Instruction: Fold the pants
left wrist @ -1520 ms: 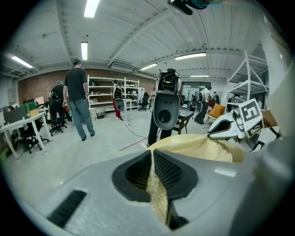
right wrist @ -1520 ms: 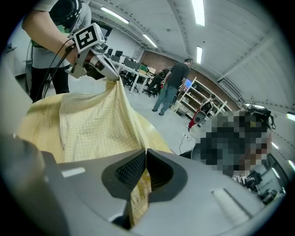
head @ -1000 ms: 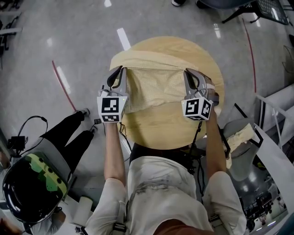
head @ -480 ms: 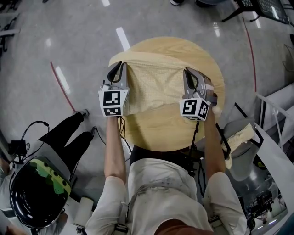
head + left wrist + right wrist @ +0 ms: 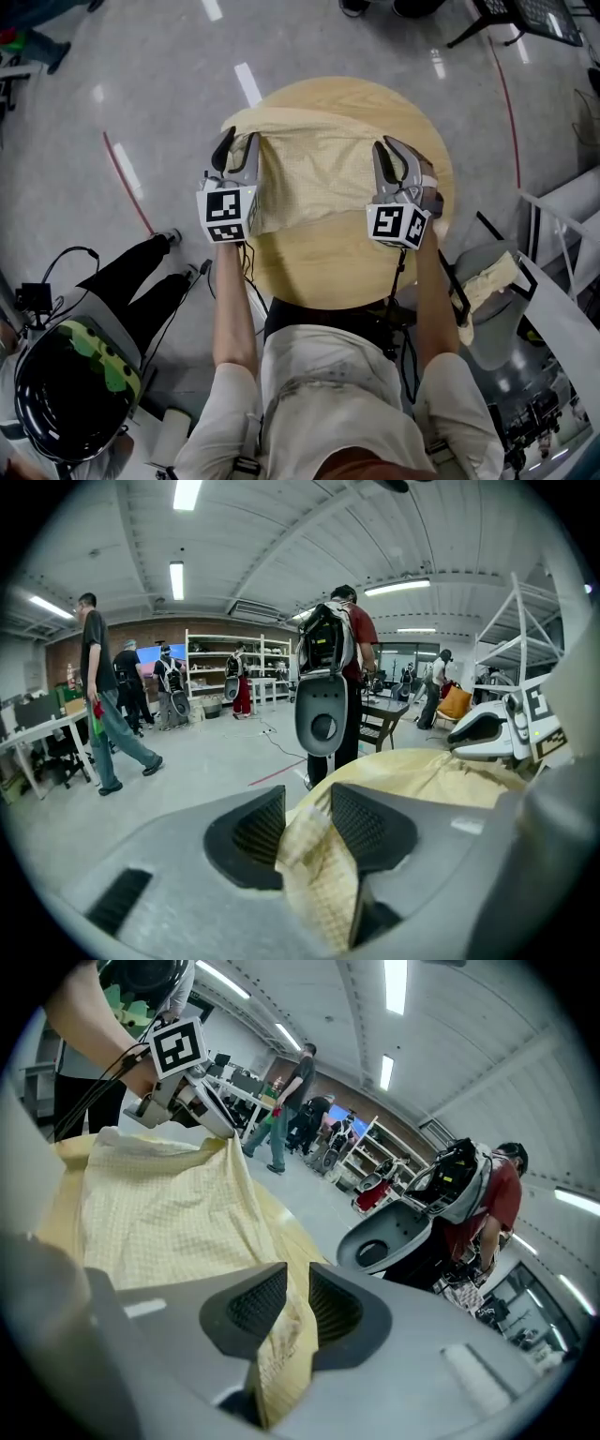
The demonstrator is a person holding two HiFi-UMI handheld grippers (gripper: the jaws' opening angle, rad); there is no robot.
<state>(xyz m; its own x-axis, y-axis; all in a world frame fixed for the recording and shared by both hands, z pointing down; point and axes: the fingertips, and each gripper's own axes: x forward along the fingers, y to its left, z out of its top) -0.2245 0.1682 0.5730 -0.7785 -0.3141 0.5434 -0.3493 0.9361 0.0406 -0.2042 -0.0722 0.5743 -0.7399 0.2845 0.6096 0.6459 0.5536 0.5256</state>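
On table point(image 5: 337, 267), pants point(image 5: 314, 173) slack in left tool point(image 5: 238, 142) and right tool point(image 5: 389, 150), jaws just parting (legs indistinct)

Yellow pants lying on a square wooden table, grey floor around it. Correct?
One thing is off: the table is round, not square, which the head view shows plainly. The rest holds: the yellow pants lie on the wooden top, with grey floor around it.

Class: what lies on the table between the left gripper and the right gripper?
The yellow pants fill the stretch from left gripper to right gripper, in the head view. Both pairs of jaws have just been opening, cloth between them.
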